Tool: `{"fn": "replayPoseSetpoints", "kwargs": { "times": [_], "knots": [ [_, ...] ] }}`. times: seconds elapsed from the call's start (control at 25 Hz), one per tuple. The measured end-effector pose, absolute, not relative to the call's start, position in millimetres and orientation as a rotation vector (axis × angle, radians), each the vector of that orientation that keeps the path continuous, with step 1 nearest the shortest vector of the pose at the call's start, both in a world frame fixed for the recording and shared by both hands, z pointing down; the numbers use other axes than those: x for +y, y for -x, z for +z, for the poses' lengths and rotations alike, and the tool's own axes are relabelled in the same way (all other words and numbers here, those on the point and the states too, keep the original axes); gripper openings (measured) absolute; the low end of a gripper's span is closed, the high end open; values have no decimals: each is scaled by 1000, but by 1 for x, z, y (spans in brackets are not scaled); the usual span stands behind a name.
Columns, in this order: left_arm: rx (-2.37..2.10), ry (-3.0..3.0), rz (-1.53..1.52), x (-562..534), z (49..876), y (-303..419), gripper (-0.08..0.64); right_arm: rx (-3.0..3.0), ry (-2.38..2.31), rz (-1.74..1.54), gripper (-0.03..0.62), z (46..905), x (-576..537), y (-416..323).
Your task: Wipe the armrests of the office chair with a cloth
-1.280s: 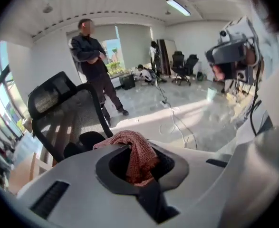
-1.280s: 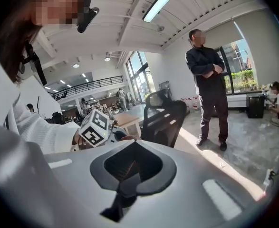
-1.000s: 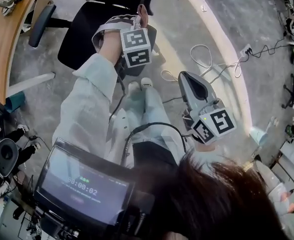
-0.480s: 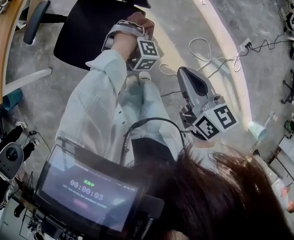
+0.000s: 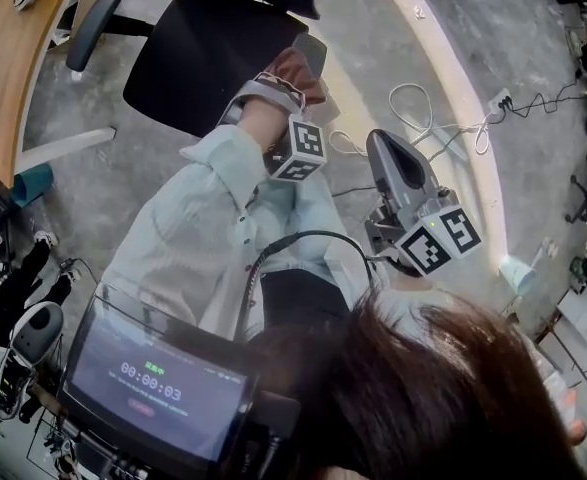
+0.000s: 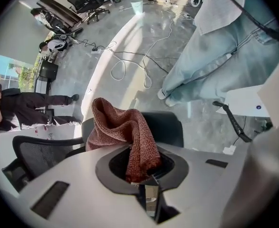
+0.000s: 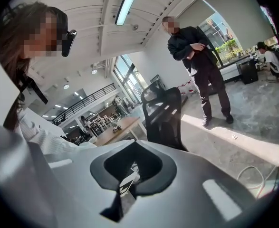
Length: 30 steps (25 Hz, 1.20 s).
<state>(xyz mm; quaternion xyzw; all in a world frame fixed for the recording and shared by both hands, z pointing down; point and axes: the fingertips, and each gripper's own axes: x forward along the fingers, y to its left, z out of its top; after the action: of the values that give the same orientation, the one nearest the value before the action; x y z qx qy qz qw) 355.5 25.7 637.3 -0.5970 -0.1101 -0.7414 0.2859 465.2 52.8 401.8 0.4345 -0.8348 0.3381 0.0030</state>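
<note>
The left gripper [image 6: 144,182] pinches a reddish-brown knitted cloth [image 6: 122,127] close by the black padded chair armrest [image 6: 168,127]. The right gripper [image 7: 126,186] has its jaws together, holding nothing.

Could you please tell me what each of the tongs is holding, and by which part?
Left tongs pinch the cloth by one end; right tongs hold nothing.

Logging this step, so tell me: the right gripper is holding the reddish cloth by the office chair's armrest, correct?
No, it is the left gripper that is holding the reddish cloth by the office chair's armrest; the left gripper view shows it.
</note>
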Motion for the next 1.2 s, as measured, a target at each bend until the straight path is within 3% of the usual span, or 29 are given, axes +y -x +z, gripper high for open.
{"fn": "replayPoseSetpoints", "kwargs": {
  "times": [0.64, 1.2],
  "knots": [
    [-238, 1633, -1990, 80, 632, -327, 48, -2678, -1337, 1117, 0, 396, 51, -453],
    [-45, 1840, -2036, -44, 654, -361, 48, -2550, -1456, 1202, 0, 432, 55, -490]
  ]
}}
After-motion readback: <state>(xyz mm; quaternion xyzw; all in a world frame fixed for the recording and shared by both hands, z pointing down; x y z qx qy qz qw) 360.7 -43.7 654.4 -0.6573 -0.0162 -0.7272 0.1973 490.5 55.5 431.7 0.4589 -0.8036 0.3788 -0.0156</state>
